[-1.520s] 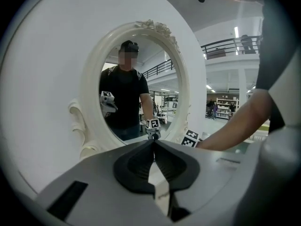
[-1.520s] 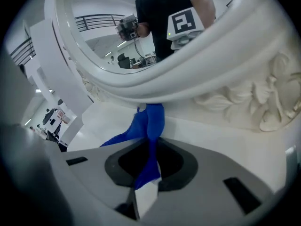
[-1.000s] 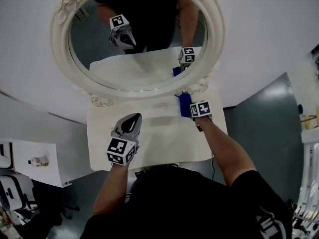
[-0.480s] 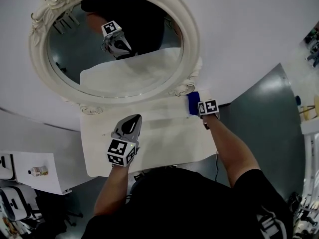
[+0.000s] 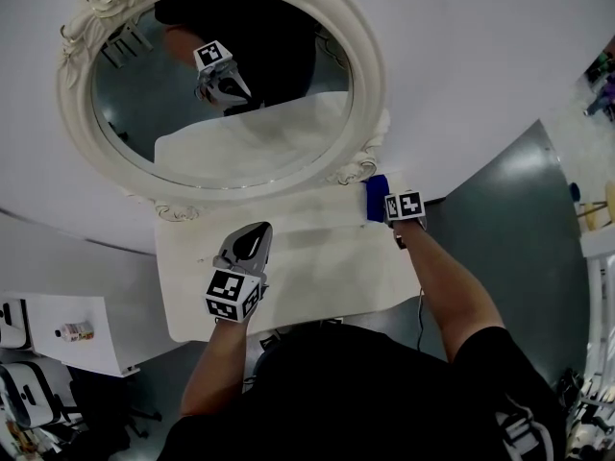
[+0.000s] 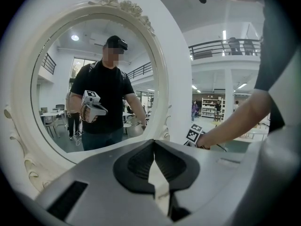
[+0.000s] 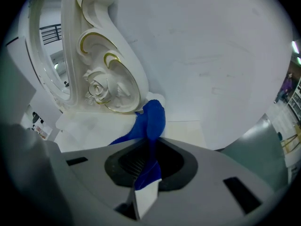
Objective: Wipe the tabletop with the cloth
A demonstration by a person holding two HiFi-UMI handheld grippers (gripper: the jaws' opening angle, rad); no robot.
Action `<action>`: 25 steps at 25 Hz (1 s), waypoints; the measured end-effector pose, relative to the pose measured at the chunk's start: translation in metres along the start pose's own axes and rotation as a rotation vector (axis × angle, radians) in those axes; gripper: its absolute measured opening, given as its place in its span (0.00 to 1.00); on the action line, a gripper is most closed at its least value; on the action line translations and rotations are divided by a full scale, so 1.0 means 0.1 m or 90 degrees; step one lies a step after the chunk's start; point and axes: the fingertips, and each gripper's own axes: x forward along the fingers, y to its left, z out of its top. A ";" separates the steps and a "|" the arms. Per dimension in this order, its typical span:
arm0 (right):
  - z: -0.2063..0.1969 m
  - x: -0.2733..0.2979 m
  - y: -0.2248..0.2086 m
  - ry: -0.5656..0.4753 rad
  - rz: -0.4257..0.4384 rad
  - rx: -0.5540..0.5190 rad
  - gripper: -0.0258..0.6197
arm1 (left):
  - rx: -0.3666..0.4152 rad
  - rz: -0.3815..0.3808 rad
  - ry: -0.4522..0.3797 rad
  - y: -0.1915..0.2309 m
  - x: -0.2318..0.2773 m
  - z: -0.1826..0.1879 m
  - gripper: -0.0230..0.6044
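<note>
Since one second ago, right gripper (image 7: 149,149) has shifted to the far right corner of the smooth cream tabletop (image 5: 317,272). Its jaws pinch crumpled blue cloth (image 7: 152,119) beside the scrolled mirror frame (image 7: 106,86). Left gripper (image 6: 153,147) jaws meet, empty.

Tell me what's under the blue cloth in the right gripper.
The white tabletop shows around the blue cloth, which the right gripper pinches beside the mirror frame. The patch directly beneath the cloth is covered, so nothing there can be seen.
</note>
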 end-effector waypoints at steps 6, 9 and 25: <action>0.17 -0.35 0.37 -0.073 0.027 -0.001 0.10 | 0.009 -0.003 -0.011 0.06 -0.21 0.02 0.06; 0.26 -0.58 0.66 -0.113 0.057 0.005 0.10 | 0.015 -0.004 -0.016 0.10 -0.36 0.03 0.06; 0.78 -1.82 2.65 -0.309 0.159 -0.160 0.10 | 0.040 0.013 -0.035 0.42 -1.22 0.13 0.06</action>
